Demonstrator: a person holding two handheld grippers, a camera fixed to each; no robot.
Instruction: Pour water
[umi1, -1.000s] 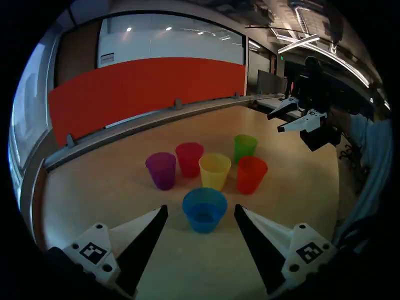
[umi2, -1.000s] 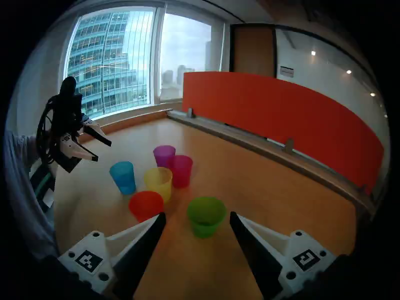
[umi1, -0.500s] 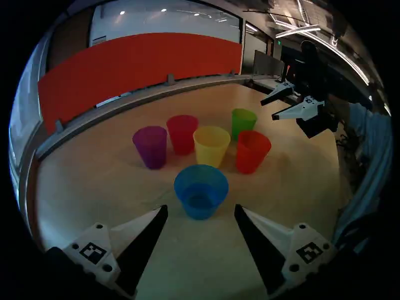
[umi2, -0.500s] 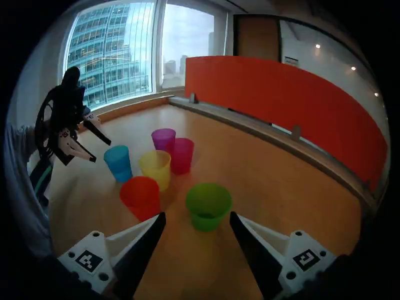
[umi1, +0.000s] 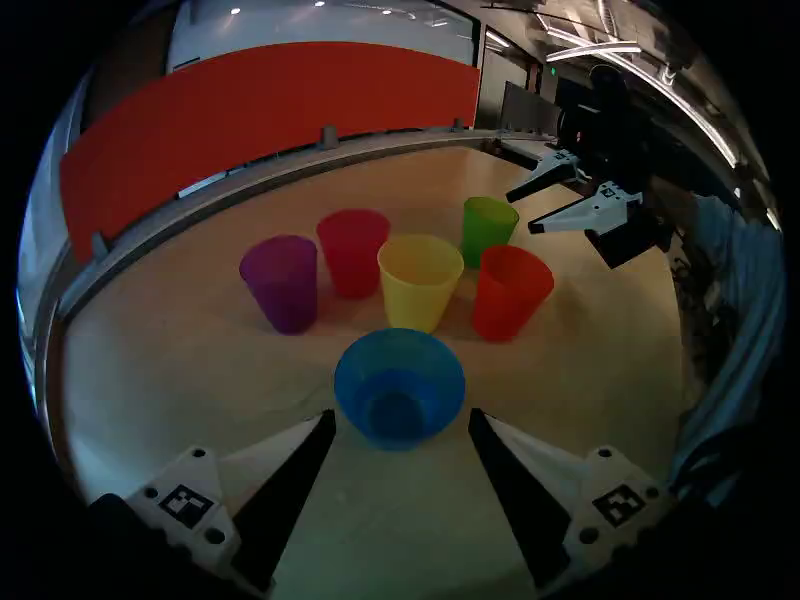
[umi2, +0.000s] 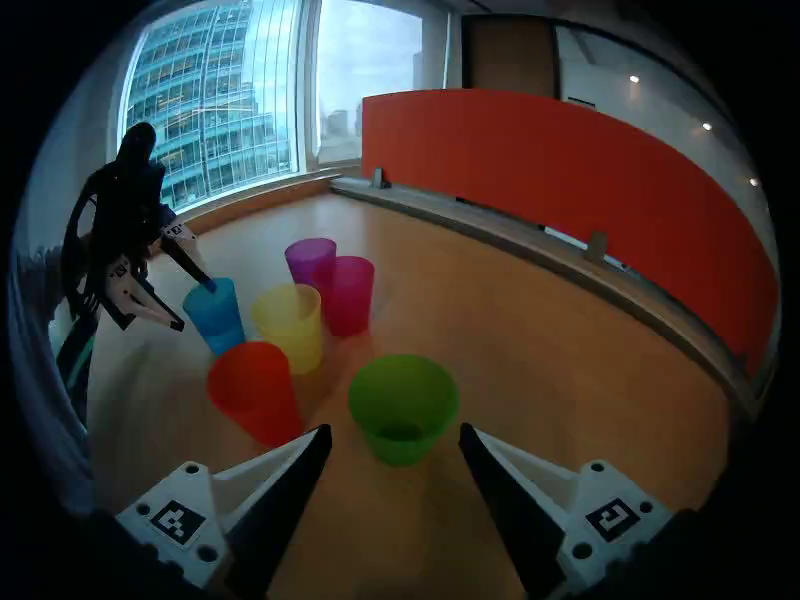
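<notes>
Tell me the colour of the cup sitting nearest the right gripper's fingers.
Green. The cup shows best in the right gripper view.

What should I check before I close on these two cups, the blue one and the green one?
1. Jaws of the left gripper open: ok.
2. Jaws of the right gripper open: ok.
3. The blue cup upright and centred ahead of the left gripper: ok.
4. The green cup upright and centred ahead of the right gripper: ok.
5. Room for a finger between the green cup and the orange cup: ok, a gap of table shows between them.
6. Water in either cup: cannot tell.
</notes>
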